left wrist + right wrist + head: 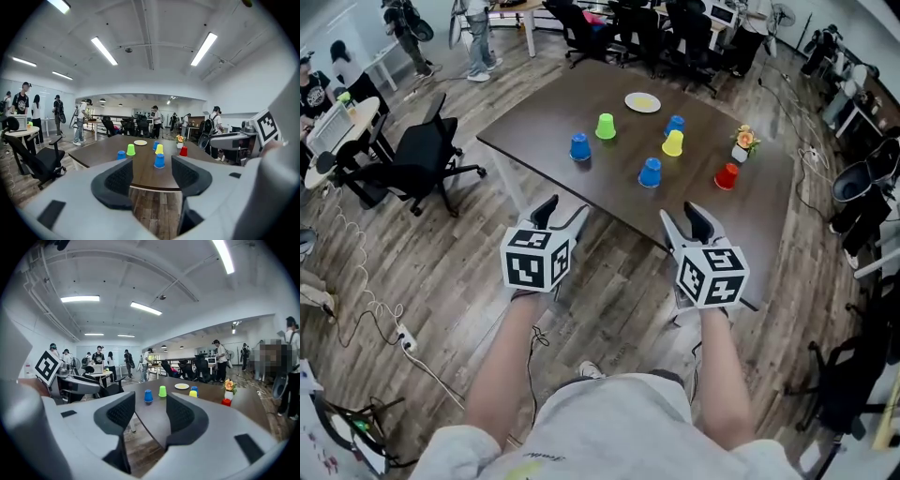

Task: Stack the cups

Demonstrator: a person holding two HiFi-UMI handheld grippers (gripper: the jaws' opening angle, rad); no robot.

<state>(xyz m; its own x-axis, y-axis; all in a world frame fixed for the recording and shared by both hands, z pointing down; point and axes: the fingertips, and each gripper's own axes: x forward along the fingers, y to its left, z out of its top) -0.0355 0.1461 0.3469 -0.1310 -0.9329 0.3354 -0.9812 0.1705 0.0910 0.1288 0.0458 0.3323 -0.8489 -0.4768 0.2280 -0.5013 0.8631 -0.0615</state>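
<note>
Six cups sit upside down on the dark table point(534, 122), none stacked. The left blue cup point(579, 146) is nearest the left corner, with the green cup point(606, 126) just beyond it. The middle blue cup point(650, 172) is closest to the near edge. The yellow cup point(673, 142) is right against the far blue cup point(675, 124) (can't tell if they touch). The red cup point(727, 175) is toward the right edge, just beside a small flower vase point(742, 143). A white plate point(642, 102) with something yellow on it lies near the far edge.

The left gripper point(562, 214) and the right gripper point(684, 218) are both over the wood floor point(441, 281), short of the table's near edge. Jaws on both are spread wide with nothing between the pads (only table and floor show through the gap). A black office chair point(420, 159) stands off the left corner, and people are in the background.
</note>
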